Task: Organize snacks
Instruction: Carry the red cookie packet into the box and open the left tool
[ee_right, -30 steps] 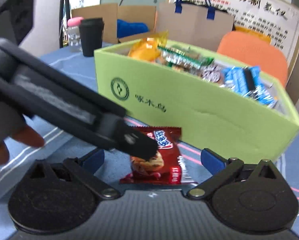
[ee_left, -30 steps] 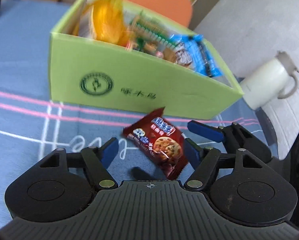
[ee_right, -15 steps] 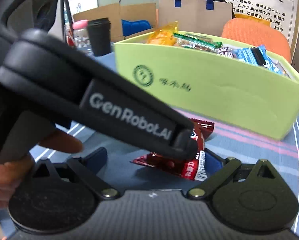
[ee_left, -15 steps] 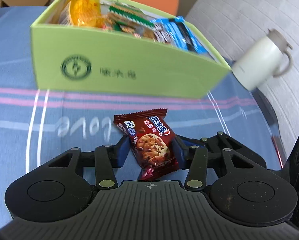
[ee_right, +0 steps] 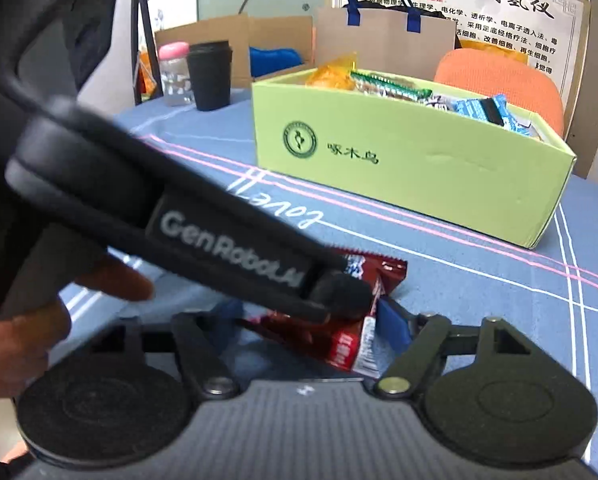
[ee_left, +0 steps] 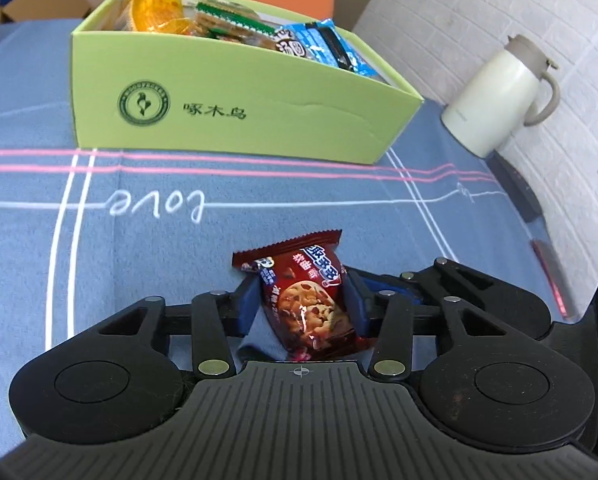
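Crinkly foil is what I have between my left gripper (ee_left: pixel 302 304) pads: a glossy dark-red cookie packet (ee_left: pixel 305 300) with serrated ends, a chocolate-chip biscuit printed on it and blue-and-white Chinese lettering I can't make out, buckled where the blue pads pinch it as the jaws go on closing just above the blue woven tablecloth (ee_left: pixel 139 248), which carries pink and white stripes and the stitched word "love". My right gripper (ee_right: pixel 311 320) is closing too, with the same packet's other end lying between its fingers; whether its pads press it I cannot tell, since the left tool's black body, marked "GenRobot.AI", crosses in front. Beyond sits the matte lime-green cardboard box (ee_left: pixel 235 120), printed with a round green bird seal and "啄木鸟", holding an orange wrapper and blue and green packs. A smooth cream jug (ee_left: pixel 499 92) stands near the white brick wall. A second ago both pairs of jaws stood wide and the packet lay loose near the box
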